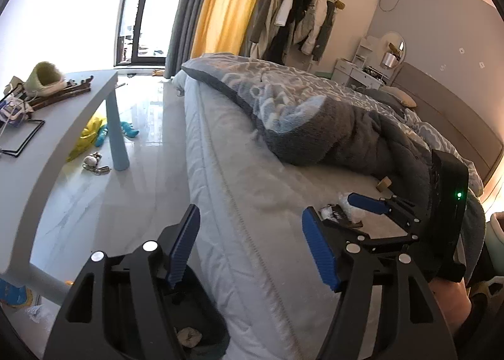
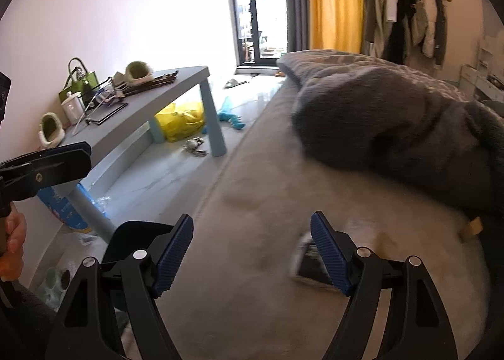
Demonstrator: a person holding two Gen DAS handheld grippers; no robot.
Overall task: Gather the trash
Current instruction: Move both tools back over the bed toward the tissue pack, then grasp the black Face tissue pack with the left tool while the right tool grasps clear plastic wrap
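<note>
Both claws agape, empty: left claw [image 1: 252,246], right claw [image 2: 252,248] over bed [image 2: 252,202]; wrapper [image 2: 307,260] beside right.

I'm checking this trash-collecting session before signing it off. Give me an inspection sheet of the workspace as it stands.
Surface: pale mattress, partly bare, grey blanket heaped on it.
Job's things: dark wrapper and small tan scrap lying on the mattress; black bin beside the bed with a crumpled wad inside.
Clutter: grey table carrying slippers and a green bag; yellow bag and blue toy on the floor.
Grippers: left gripper open over the bed's edge, empty; right gripper open, empty, beside the wrapper.
Cables: white cord on the table.
Surroundings: yellow curtain, clothes hung on a rail, glass door.
</note>
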